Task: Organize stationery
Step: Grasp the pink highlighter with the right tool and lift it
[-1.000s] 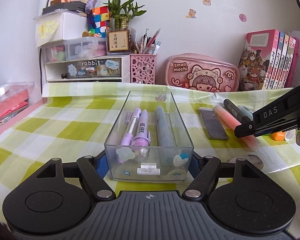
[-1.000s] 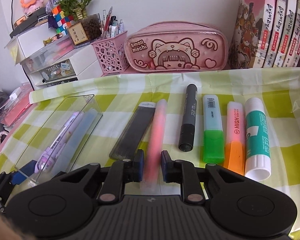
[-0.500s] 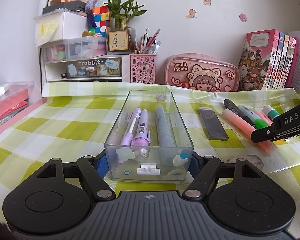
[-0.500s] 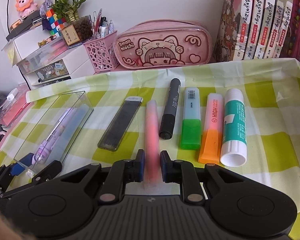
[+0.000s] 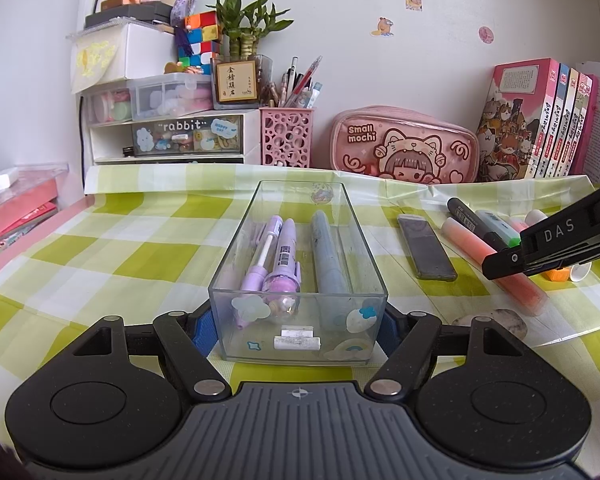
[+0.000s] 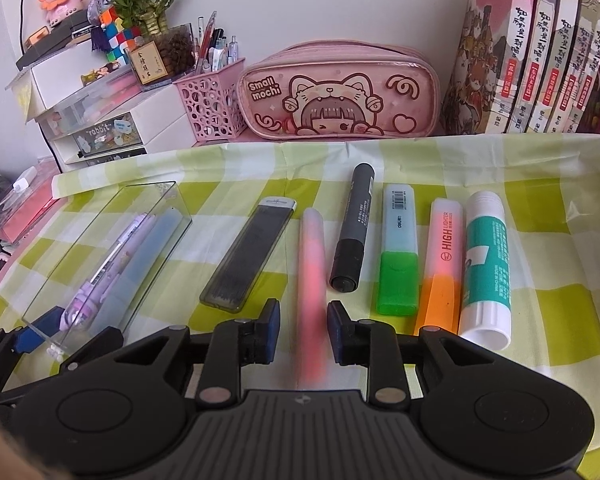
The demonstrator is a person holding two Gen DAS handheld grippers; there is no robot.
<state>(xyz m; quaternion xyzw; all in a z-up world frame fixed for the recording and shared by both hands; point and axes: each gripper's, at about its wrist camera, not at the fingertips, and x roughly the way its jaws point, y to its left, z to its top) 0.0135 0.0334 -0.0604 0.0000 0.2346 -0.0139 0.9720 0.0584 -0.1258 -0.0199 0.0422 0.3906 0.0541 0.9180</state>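
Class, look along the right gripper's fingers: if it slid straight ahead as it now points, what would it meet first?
The right gripper, jaws opening, straddles the frosted pink-orange highlighter pen, pads apparently clear. Going on, it would probably meet that pen or the checked tablecloth.

Home study desk (pencil case (image 6: 340,92), books (image 6: 540,48), checked tablecloth (image 6: 540,304))

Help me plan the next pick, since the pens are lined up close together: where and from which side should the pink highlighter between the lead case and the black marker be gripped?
Grip the pink highlighter at its near end, coming from above and in front, along its length. It lies flat and points away, so the long sides face the pads. The right gripper already straddles that end, jaws opening, pads apart from the barrel. Further up, the black marker crowds it.
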